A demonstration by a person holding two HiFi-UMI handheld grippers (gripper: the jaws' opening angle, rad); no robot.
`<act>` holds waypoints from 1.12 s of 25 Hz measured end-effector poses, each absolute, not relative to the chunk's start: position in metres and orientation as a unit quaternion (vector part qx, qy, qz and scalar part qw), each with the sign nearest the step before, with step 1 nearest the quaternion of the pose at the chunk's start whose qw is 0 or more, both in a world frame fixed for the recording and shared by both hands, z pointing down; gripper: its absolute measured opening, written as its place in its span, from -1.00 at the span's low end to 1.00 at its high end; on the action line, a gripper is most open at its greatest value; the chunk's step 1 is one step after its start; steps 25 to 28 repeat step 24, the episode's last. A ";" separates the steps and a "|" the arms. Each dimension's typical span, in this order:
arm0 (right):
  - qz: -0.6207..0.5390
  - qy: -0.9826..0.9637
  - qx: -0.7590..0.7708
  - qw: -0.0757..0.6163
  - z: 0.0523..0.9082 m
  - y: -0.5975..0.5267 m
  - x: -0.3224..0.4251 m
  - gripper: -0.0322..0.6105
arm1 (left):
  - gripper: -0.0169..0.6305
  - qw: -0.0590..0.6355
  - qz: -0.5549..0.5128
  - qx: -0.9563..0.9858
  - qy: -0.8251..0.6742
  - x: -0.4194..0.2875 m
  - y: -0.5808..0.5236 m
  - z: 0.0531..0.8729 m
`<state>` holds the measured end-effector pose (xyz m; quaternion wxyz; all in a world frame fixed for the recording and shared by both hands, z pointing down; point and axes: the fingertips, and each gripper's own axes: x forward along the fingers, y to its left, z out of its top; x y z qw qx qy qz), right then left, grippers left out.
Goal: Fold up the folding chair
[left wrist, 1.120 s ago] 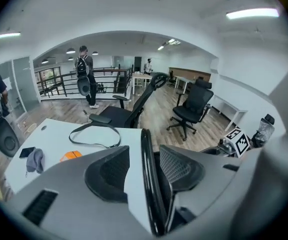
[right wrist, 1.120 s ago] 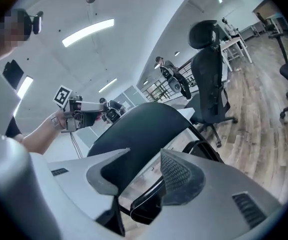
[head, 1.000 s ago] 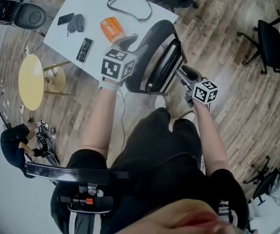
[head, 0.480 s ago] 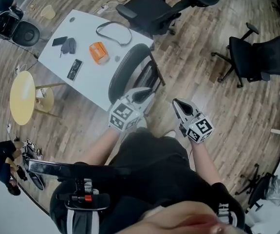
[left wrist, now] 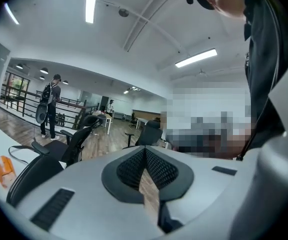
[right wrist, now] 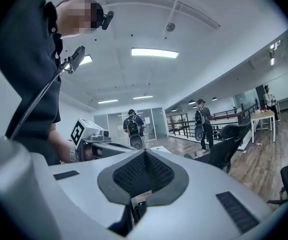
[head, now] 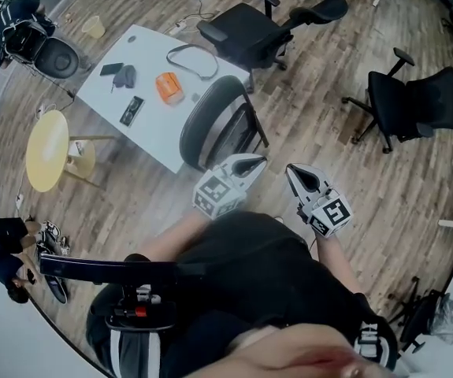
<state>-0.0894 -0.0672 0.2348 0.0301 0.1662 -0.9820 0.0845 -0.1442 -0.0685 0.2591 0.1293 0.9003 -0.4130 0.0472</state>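
Note:
The black folding chair stands folded flat, upright against the edge of the white table; its curved back also shows low on the left in the left gripper view. My left gripper is held in front of my body, a little short of the chair, jaws shut on nothing. Just right of it, my right gripper is likewise shut and empty. Neither one touches the chair. In the right gripper view the left gripper appears off to the left.
On the table lie an orange box, a black strap and small dark items. A round yellow side table stands to the left. Black office chairs stand behind the table and at the right. People stand at far left.
Both grippers have come off the folded chair and drawn back toward my body, rising, with their jaws closing. The chair stays upright by the table.

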 end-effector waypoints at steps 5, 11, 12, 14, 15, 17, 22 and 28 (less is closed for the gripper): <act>0.077 -0.985 0.153 0.024 0.229 -0.063 -0.088 -0.87 | -0.93 0.123 0.058 0.895 -0.425 -0.139 -0.059 0.260; 0.075 -0.988 0.133 0.027 0.231 -0.063 -0.094 -0.87 | -0.93 0.132 0.050 0.889 -0.436 -0.143 -0.057 0.256; 0.077 -0.988 0.130 0.027 0.232 -0.063 -0.095 -0.87 | -0.93 0.136 0.047 0.888 -0.436 -0.144 -0.057 0.255; 0.078 -0.989 0.124 0.028 0.232 -0.063 -0.098 -0.87 | -0.93 0.137 0.046 0.886 -0.440 -0.147 -0.057 0.252; 0.078 -0.989 0.121 0.029 0.232 -0.062 -0.099 -0.87 | -0.93 0.135 0.047 0.886 -0.442 -0.148 -0.057 0.251; 0.079 -0.989 0.118 0.031 0.233 -0.060 -0.102 -0.87 | -0.93 0.131 0.049 0.884 -0.447 -0.151 -0.056 0.250; 0.076 -0.991 0.105 0.032 0.231 -0.052 -0.107 -0.87 | -0.93 0.129 0.050 0.880 -0.455 -0.155 -0.049 0.251; 0.074 -0.992 0.101 0.032 0.230 -0.048 -0.108 -0.87 | -0.93 0.128 0.050 0.878 -0.458 -0.155 -0.045 0.252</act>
